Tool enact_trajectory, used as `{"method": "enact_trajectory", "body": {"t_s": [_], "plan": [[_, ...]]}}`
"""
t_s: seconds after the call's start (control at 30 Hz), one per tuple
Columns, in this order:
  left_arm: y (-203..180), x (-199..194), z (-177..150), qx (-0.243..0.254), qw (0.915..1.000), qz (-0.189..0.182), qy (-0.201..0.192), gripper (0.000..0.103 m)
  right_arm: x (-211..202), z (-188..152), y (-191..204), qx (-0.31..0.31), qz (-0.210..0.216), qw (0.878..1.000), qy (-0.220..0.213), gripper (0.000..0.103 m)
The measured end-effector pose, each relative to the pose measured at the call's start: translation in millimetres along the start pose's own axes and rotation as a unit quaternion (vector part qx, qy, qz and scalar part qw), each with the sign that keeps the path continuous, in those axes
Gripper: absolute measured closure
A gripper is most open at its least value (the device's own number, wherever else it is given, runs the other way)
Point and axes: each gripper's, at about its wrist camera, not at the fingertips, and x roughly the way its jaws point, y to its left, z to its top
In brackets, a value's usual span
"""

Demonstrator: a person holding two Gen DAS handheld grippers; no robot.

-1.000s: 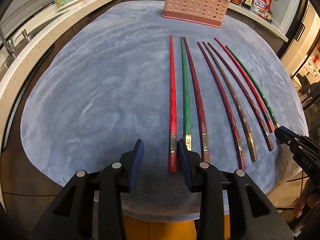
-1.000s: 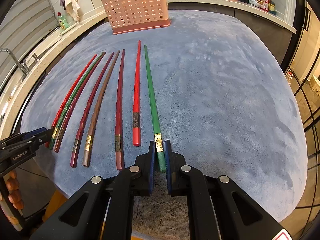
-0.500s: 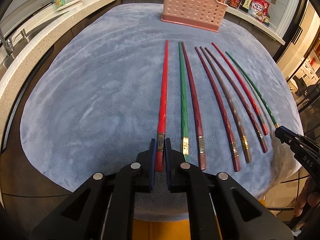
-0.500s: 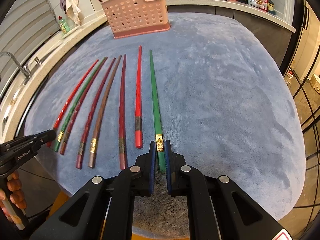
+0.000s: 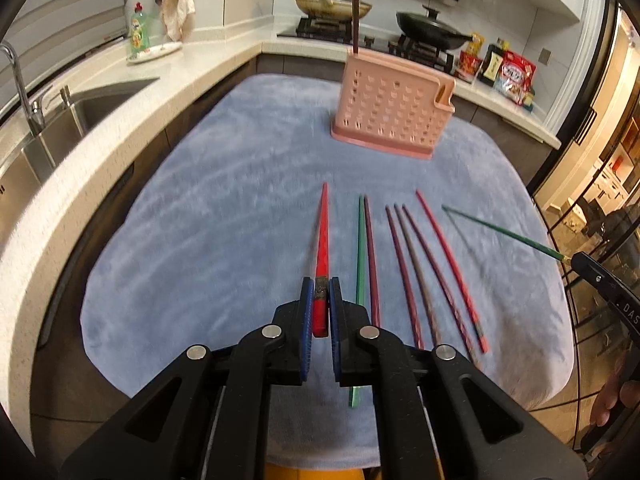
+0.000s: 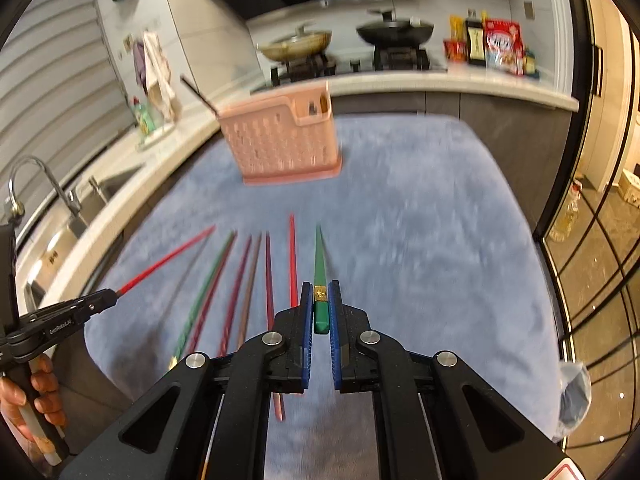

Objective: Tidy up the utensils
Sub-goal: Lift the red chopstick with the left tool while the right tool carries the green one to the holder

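Note:
My left gripper [image 5: 321, 286] is shut on the thick end of a red chopstick [image 5: 322, 240] and holds it lifted, tip pointing toward the pink perforated holder [image 5: 392, 114]. My right gripper [image 6: 320, 290] is shut on the thick end of a green chopstick [image 6: 319, 260], also lifted and pointing at the pink holder [image 6: 284, 148]. The right gripper with its green chopstick [image 5: 504, 234] shows at the right of the left wrist view. Several more chopsticks [image 5: 412, 264] lie side by side on the blue-grey cloth [image 5: 224, 216]. One dark chopstick [image 5: 355, 24] stands in the holder.
A sink and tap [image 5: 48, 120] lie along the left counter, with a green soap bottle [image 5: 139, 32]. Pans [image 5: 430, 34] sit on the stove behind the holder. Food packets [image 5: 514, 76] stand at the back right. The table's right edge drops to a glass partition.
Both grippers have lifted their chopsticks off the cloth and tilted up toward the holder. A second ago the left gripper was open; it closed on the red chopstick.

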Motion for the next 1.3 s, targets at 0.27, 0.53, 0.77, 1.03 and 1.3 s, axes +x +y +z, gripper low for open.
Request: {"method": "enact_trajectory", "body": {"t_s": [0.27, 0.53, 0.77, 1.03, 1.3], "plan": [[2.8, -12.0, 51.0, -0.006, 0.9989, 0.000, -0.047, 0.096, 1.3, 47.2, -5.4, 0.006, 0.004, 0.999, -0.043, 0.096], [-1.8, -11.8, 100.2, -0.002, 0.9970, 0.003, -0.078, 0.096, 12.0, 95.0, 0.1, 0.002, 0.011, 0.997, -0.073, 0.096], [-11.1, -9.6, 142.9, 0.002, 0.9949, 0.002, -0.101, 0.096, 18.7, 130.9, -1.1, 0.008, 0.021, 0.996, -0.091, 0.096], [-29.1, -25.3, 190.3, 0.007, 0.9900, -0.017, -0.140, 0.096, 9.6, 171.1, 0.3, 0.014, 0.039, 0.991, -0.126, 0.096], [-48.3, -53.6, 253.0, 0.002, 0.9779, -0.041, -0.205, 0.096, -7.1, 234.9, 4.6, 0.027, 0.062, 0.980, -0.186, 0.096]]}}
